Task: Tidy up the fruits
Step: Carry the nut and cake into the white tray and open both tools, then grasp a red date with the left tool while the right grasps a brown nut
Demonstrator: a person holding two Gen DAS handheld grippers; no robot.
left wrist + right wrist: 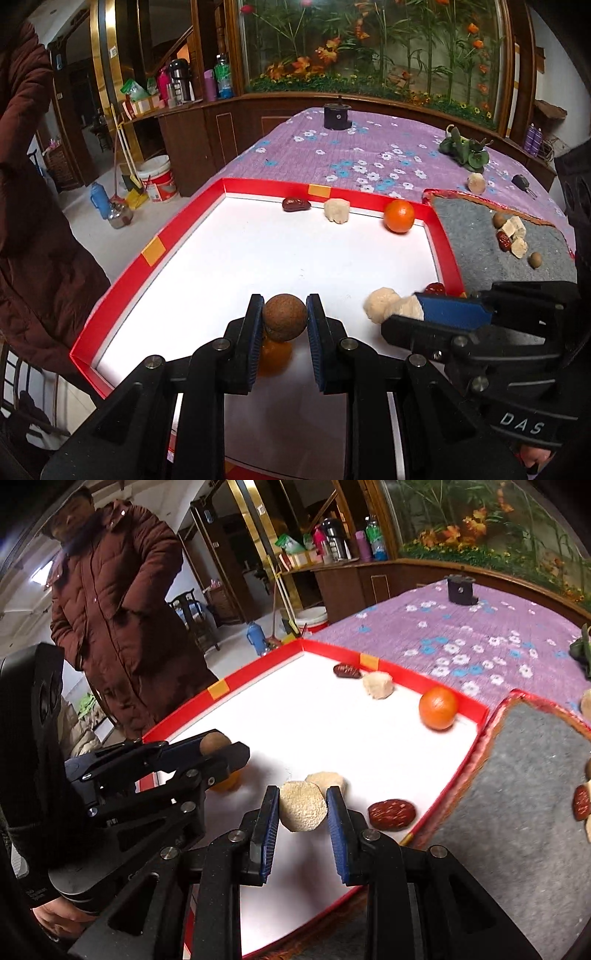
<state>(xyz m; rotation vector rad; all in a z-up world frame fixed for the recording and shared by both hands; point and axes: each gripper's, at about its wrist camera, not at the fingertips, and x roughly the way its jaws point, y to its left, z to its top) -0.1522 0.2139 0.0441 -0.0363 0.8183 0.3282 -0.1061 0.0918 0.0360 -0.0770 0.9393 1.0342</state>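
A white tray with a red rim (192,225) lies on the table. Just above its near floor, my left gripper (285,301) is shut on a brown round fruit (284,321), with an orange (275,358) resting below it. To the right, my right gripper (303,792) is shut on a pale rough chunk (303,806). A second pale chunk (328,780) and a red date (391,814) lie just beyond it. At the tray's far wall sit another date (295,204), a pale chunk (337,211) and an orange (399,216).
A grey mat (480,236) right of the tray carries several small fruits and chunks. The purple flowered cloth (332,147) bears a black holder (336,116) and a green ornament (465,147). A person in a brown coat (122,609) stands at the tray's left.
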